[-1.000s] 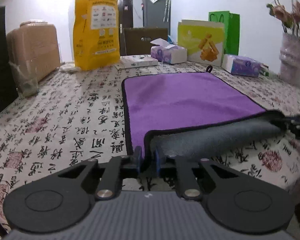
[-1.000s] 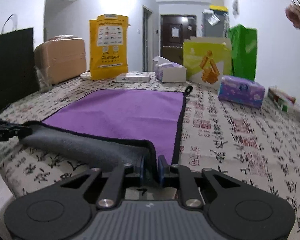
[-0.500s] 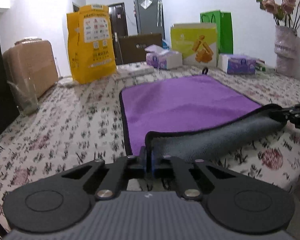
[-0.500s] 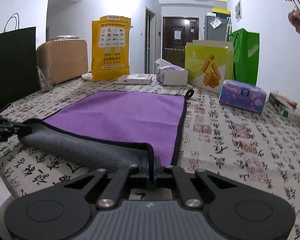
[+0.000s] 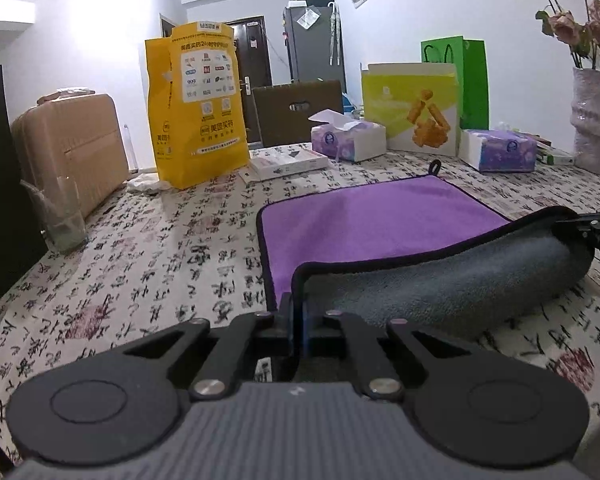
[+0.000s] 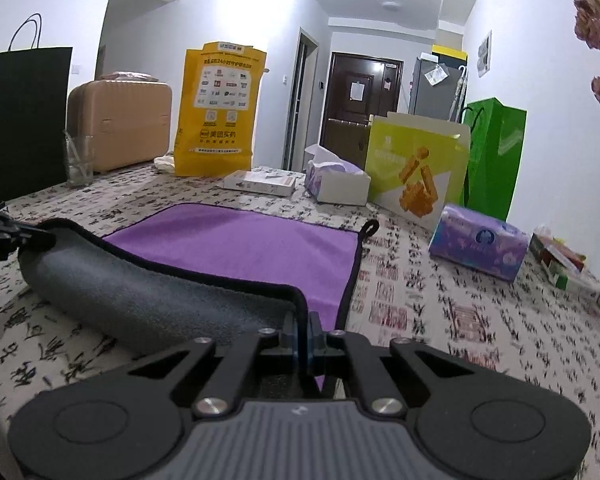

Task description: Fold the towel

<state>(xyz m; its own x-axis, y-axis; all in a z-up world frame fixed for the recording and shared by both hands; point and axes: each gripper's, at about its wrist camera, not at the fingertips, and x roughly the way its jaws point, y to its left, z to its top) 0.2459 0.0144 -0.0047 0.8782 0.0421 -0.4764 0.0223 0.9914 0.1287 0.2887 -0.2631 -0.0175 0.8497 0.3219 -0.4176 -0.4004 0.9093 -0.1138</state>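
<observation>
A purple towel (image 5: 372, 220) with black edging and a grey underside lies on the patterned tablecloth; it also shows in the right wrist view (image 6: 240, 240). Its near edge is lifted and curled over, grey side (image 5: 460, 280) up. My left gripper (image 5: 298, 312) is shut on the near left corner. My right gripper (image 6: 302, 328) is shut on the near right corner. Each gripper shows at the edge of the other's view, the right one (image 5: 596, 228) and the left one (image 6: 4, 236). The far edge with its hanging loop (image 6: 370, 228) rests flat.
Behind the towel stand a yellow bag (image 5: 198, 108), tissue boxes (image 5: 348, 140) (image 6: 478, 242), a flat white box (image 5: 288, 162), a lime bag (image 6: 418, 172) and a green bag (image 6: 494, 160). A glass (image 5: 60, 216) and tan case (image 5: 72, 148) are left; a vase (image 5: 594, 120) right.
Both grippers closed fully on the towel's near corners and lifted them, carrying the near edge forward so the grey fold rises higher over the purple face.
</observation>
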